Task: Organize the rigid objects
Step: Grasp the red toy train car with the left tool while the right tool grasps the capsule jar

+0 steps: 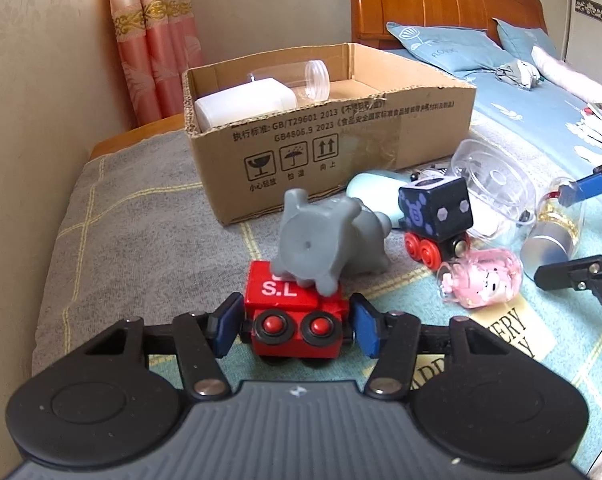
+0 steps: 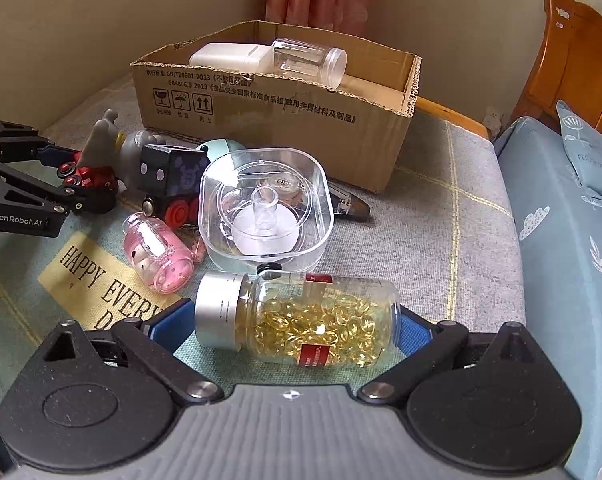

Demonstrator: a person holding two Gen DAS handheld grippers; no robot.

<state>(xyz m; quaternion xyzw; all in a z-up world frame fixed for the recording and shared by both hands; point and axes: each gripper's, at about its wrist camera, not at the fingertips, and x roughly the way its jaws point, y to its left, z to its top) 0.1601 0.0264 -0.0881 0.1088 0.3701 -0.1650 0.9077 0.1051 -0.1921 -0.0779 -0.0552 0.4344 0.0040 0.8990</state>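
Your left gripper [image 1: 295,326] sat right at the red toy train car [image 1: 297,316], blue pads [image 1: 225,328] on either side of its body and closed in to the flanks; a sliver of gap on the right side meant I couldn't confirm firm contact, so I'd call it nearly clamped, not locked. The car faced you wheel-side on, long axis running across the jaws, so the pinch was across the short ends. The catch was the grey elephant toy [image 1: 325,240]: its foot rested on top of the car, so any lift would likely have tipped or dragged it. The cardboard box [image 1: 329,152] lay straight ahead past the elephant, a white container [image 1: 245,106] and a clear jar [image 1: 301,78] already in it. Your right gripper [image 2: 289,332] had its fingers wide apart, straddling the capsule bottle [image 2: 301,320], which lay on its side, silver cap [image 2: 217,308] toward the left pad, long axis running finger to finger. That meant the jaws would have closed on cap and base end-on, I'd say a slippy hold; rolling the wrist to take it across the barrel looked safer. No pad contact there that I could see. The clear square tub [image 2: 267,208], pink bottle [image 2: 159,256] and black toy wagon [image 2: 169,180] sat between the bottle and the box, all nearer your right hand.
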